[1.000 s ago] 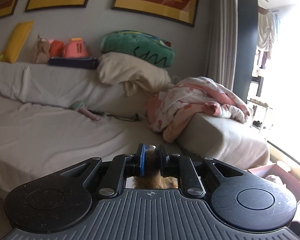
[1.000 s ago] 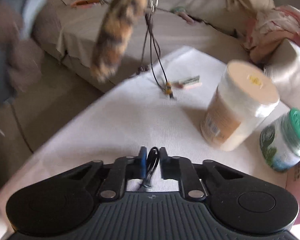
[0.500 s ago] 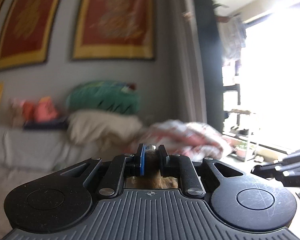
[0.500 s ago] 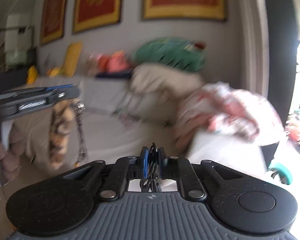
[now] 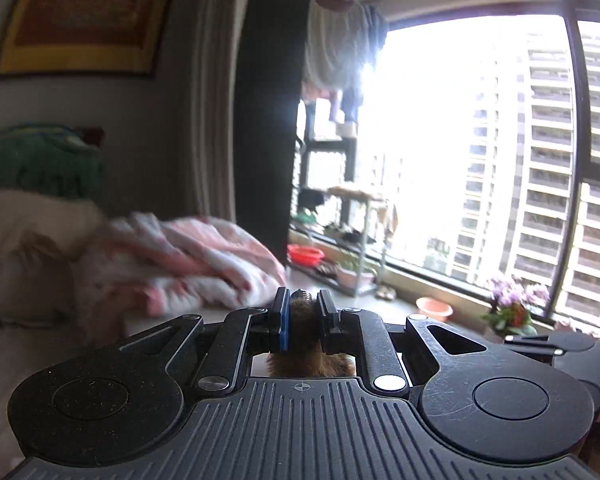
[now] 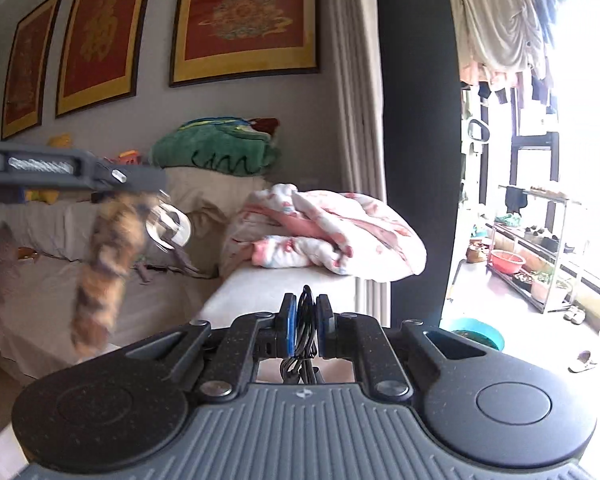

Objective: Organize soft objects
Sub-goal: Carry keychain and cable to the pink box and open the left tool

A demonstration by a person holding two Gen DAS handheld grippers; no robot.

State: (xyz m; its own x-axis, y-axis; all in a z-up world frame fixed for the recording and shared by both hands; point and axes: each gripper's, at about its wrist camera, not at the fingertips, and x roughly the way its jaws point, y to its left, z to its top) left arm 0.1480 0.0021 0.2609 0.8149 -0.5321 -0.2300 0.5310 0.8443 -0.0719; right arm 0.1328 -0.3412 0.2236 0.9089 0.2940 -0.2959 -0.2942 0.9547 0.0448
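Note:
My left gripper is shut on a brown furry tail-like toy, only a tuft of which shows between and below the fingers. In the right wrist view the same left gripper holds the furry toy hanging down in the air at the left, with a metal ring swinging beside it. My right gripper is shut on a bundle of black cords that hangs below the fingers.
A covered sofa runs along the wall, with a green cushion, a cream pillow and a pink blanket on its arm. A shelf rack, basins and a large window lie to the right.
Both grippers have lifted and swung right, from the table and sofa toward the window. The furry toy and cords stay gripped. The table with its jars has left view.

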